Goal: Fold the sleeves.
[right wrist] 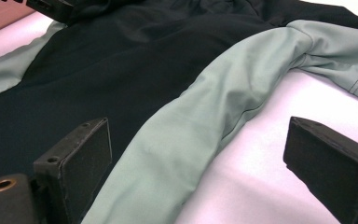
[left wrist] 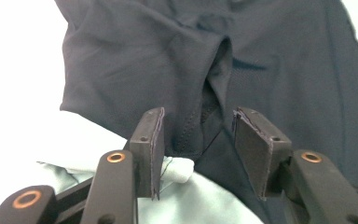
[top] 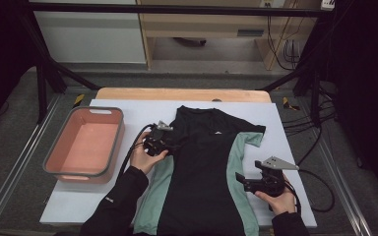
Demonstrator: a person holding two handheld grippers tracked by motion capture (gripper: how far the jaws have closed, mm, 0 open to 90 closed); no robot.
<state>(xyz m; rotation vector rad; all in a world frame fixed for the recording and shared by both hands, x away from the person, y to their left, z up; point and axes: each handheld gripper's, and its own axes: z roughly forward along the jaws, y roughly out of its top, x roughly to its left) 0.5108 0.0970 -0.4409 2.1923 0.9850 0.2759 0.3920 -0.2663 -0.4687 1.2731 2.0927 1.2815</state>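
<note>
Where my left forearm crosses the table, I lose the black-and-mint T-shirt point(top: 204, 167)'s left sleeve from the high view; its hem is cut off at the frame's bottom edge. Shirt lies flat, face up, on the white table sheet point(top: 142, 110), right of the pink bin point(top: 86, 147). Left gripper point(top: 163, 143): its own view shows jaws open, straddling a raised black fold. Right gripper point(top: 248, 181): jaws wide, holding nothing, spanning the mint side panel's edge.
</note>
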